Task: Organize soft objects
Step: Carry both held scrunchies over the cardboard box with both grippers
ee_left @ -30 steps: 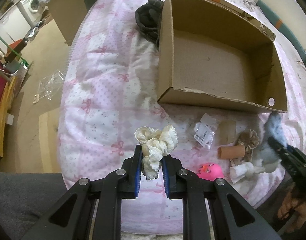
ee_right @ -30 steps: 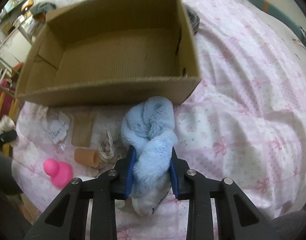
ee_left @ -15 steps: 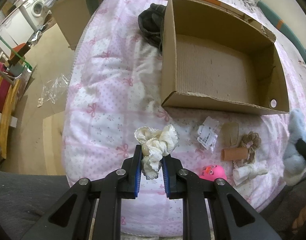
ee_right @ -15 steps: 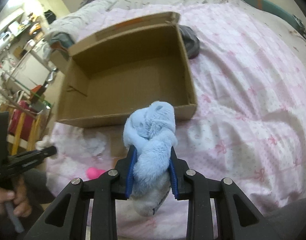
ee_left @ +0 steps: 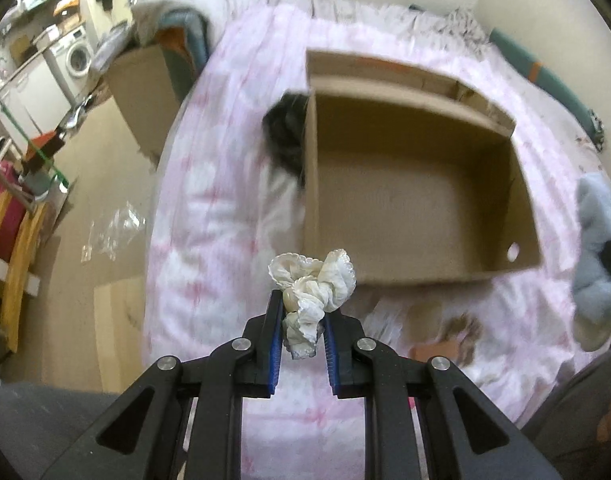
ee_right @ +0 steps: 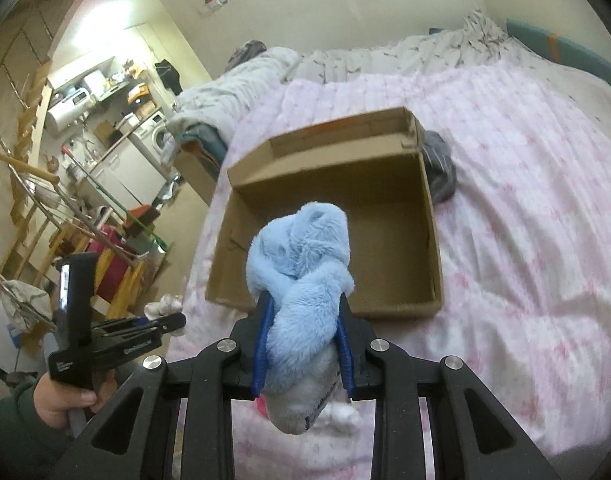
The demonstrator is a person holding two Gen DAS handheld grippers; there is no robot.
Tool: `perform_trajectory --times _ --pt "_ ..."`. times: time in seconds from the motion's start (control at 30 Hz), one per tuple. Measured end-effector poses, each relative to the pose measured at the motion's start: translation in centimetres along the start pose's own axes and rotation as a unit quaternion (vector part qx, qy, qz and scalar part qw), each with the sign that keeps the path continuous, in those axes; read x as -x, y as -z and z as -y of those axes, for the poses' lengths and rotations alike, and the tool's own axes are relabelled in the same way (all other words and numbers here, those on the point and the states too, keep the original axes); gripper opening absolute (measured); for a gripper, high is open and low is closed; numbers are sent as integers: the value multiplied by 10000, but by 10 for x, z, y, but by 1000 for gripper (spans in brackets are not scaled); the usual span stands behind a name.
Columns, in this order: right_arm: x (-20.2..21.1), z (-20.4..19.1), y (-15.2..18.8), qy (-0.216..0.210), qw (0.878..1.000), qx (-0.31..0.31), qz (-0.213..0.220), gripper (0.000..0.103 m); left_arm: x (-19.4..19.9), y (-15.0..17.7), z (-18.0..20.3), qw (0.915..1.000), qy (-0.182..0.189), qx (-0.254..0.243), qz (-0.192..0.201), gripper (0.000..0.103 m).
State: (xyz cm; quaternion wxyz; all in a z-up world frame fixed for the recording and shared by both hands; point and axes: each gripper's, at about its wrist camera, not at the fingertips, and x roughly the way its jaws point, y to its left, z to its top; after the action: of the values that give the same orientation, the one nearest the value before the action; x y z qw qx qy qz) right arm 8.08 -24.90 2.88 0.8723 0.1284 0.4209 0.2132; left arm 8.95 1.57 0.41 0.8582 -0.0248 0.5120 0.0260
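On the left, the left gripper pinches a knotted cream cloth between its blue pads; the knot bulges out past the fingertips while a tail hangs down between the jaws. From the right wrist view, this gripper sits low at the left edge of the bed, gripped by the person's left hand. Ahead of the cloth and slightly right lies the open cardboard box on the pink bedspread, with a dark garment against the box's outer left wall. Further right, the right gripper clamps a light blue plush toy, whose twisted body rises beyond the fingertips and covers part of the box behind it. In the left wrist view that toy hangs just beside the box's right wall.
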Motion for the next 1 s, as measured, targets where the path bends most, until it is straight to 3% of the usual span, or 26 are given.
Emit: perform_trajectory --times 0.23,0.4,0.67,1.0 --pt "-24 3 -29 -4 9999 -35 110 30 -1 -63 36 9982 27 -453 401 16" --pt "-48 7 -48 113 9999 -67 65 30 -21 -96 59 9976 93 -496 469 16" --pt "-90 24 -62 301 9994 -166 -52 30 -73 -89 67 9977 96 -599 287 16" --pt "-117 33 -44 545 9977 -281 -290 30 -93 -79 61 9985 197 -487 134 17"
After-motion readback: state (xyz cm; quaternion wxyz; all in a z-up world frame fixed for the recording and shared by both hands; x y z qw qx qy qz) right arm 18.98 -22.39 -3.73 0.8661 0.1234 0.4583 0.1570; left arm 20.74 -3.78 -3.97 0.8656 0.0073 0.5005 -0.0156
